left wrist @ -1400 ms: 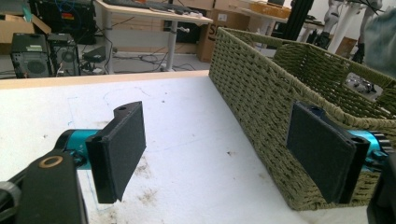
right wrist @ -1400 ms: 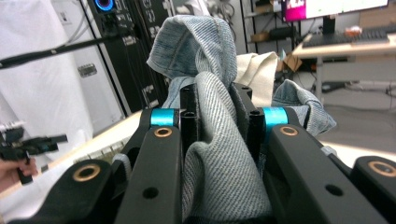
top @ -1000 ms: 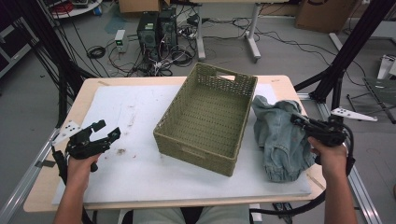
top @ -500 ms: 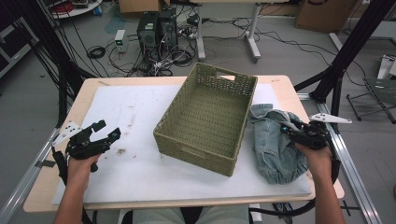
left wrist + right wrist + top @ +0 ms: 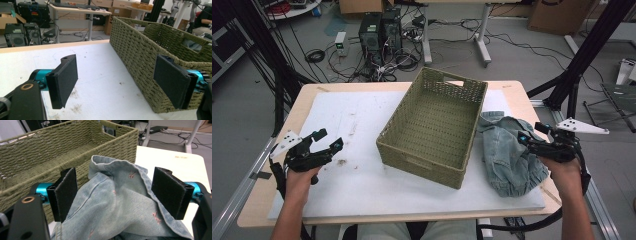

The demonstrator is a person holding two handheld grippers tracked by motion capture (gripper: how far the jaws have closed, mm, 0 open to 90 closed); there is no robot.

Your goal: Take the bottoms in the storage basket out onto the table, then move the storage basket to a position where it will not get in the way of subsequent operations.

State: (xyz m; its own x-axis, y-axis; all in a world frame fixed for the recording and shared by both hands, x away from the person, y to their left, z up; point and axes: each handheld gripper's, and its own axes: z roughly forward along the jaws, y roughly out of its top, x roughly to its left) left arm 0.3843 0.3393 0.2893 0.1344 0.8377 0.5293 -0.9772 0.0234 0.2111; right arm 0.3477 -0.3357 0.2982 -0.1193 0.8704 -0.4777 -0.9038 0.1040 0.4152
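The right gripper (image 5: 532, 141) hangs over a crumpled pair of jeans (image 5: 507, 155) lying on the bench (image 5: 362, 195), just beside the long wall of an empty woven basket (image 5: 432, 127). Its jaws have just been opening and now stand wide apart; in the right gripper view a raised fold of the jeans (image 5: 120, 195) sits between them, but the pads do not press on it.

The step in hand looks like getting a fresh hold on the jeans to lift them into the basket. To do it well, lower the jaws so they straddle the thick seamed ridge ahead of them rather than a single thin layer, then close firmly, so that the heavy cloth does not slip out on the lift. The basket wall just beyond the jaws stands in the way: the jeans must rise above its rim before they cross.

The left gripper (image 5: 319, 145) rests over bare bench on the far side of the basket, jaws apart on nothing, with the basket's wall (image 5: 140, 65) beside one jaw.
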